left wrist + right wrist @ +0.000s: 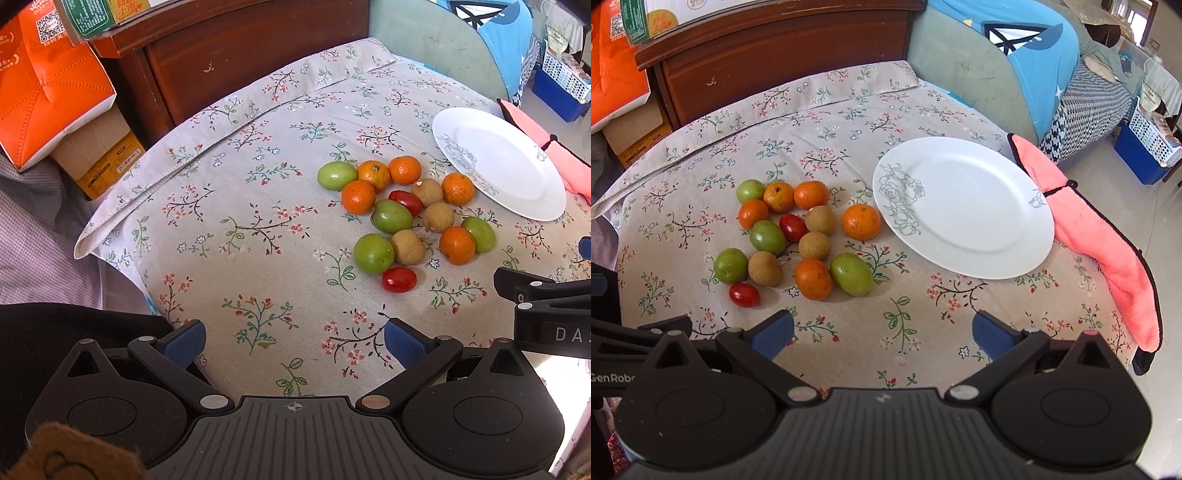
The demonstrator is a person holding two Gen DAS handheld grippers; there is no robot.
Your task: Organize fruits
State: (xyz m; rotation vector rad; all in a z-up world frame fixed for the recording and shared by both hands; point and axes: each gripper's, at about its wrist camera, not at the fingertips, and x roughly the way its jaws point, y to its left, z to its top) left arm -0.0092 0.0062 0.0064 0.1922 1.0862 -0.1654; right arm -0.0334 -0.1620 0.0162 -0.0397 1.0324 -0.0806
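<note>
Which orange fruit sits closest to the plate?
The orange fruit alone on the right side of the pile, just off the plate rim by the rose print. The other four oranges lie farther left, among the green and brown fruit.

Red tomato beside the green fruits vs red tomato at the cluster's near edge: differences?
The inner tomato is hemmed in by fruit on all sides; the near-edge tomato has open cloth on its near side. The inner one looks darker red, the near-edge one brighter. Both are small, oval, glossy, lying on the floral tablecloth, not on the plate.

place: home living room | evidence: sofa [979, 70]; floral tablecloth [820, 147]; wooden cabinet [775, 51]
</note>
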